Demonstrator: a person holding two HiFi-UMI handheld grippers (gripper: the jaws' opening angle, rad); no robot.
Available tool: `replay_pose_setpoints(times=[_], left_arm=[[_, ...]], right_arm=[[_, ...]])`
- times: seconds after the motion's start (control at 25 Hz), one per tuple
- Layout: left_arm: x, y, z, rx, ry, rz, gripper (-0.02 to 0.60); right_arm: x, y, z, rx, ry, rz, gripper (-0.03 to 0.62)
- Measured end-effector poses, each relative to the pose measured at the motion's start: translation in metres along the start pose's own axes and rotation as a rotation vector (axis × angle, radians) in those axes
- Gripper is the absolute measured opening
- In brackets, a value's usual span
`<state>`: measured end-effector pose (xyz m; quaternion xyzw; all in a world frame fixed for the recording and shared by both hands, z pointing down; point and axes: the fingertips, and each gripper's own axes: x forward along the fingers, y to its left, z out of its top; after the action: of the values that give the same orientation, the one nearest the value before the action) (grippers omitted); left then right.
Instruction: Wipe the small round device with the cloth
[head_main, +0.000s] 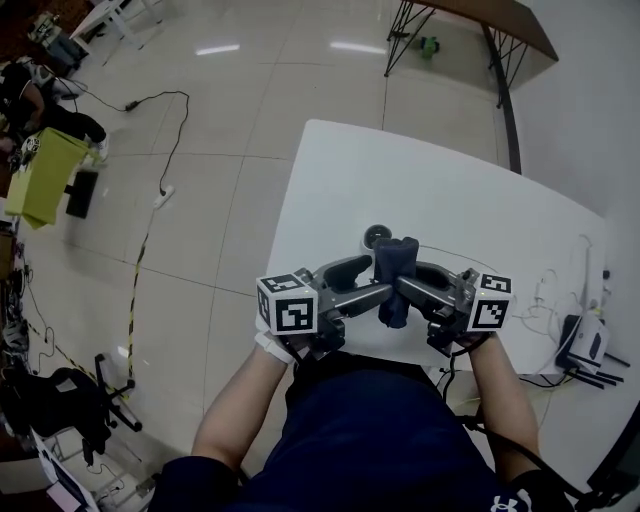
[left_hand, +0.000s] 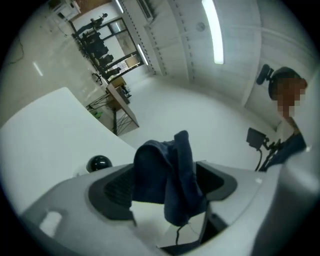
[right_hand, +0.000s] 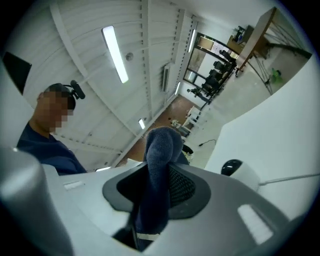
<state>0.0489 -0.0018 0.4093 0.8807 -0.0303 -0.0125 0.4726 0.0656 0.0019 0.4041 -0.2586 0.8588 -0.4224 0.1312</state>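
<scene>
A dark blue cloth (head_main: 394, 275) hangs in the air over the near edge of the white table (head_main: 450, 190), between my two grippers. The right gripper (head_main: 408, 287) is shut on the cloth (right_hand: 157, 170), whose folded top sticks up past the pads. The left gripper (head_main: 370, 281) faces it from the left with its jaws spread wide; the cloth (left_hand: 167, 175) dangles between them with gaps to both pads. The small round device (head_main: 377, 236), white with a black dome, sits on the table just beyond the cloth; it shows as device (left_hand: 98, 162) and device (right_hand: 231, 167).
A thin cable (head_main: 470, 262) runs from the device toward the table's right end, where white cables and a small white box (head_main: 590, 340) lie. A dark-framed table (head_main: 500, 20) stands beyond, and a power cord (head_main: 165, 130) crosses the floor at left.
</scene>
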Motion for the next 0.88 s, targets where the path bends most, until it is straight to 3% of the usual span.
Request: replay_pose_setpoints(times=[0.12, 0.2, 0.32, 0.52, 0.88], left_arm=[[-0.007, -0.027, 0.006, -0.08, -0.008, -0.166, 0.385], [-0.013, -0.033, 0.008, -0.095, -0.014, -0.218, 0.37], [-0.023, -0.032, 0.005, -0.078, -0.014, -0.237, 0.183], [-0.034, -0.028, 0.009, -0.107, -0.044, -0.257, 0.075], [-0.033, -0.022, 0.009, -0.038, 0.014, -0.222, 0.044]], right_arm=[[0.013, 0.014, -0.006, -0.008, 0.034, 0.056, 0.118], [0.02, 0.018, -0.01, 0.004, 0.048, 0.075, 0.12], [0.026, 0.021, -0.014, 0.034, 0.048, 0.092, 0.118], [0.026, 0.022, -0.012, 0.092, -0.004, 0.109, 0.124], [0.026, 0.009, -0.013, 0.11, -0.043, 0.021, 0.125]])
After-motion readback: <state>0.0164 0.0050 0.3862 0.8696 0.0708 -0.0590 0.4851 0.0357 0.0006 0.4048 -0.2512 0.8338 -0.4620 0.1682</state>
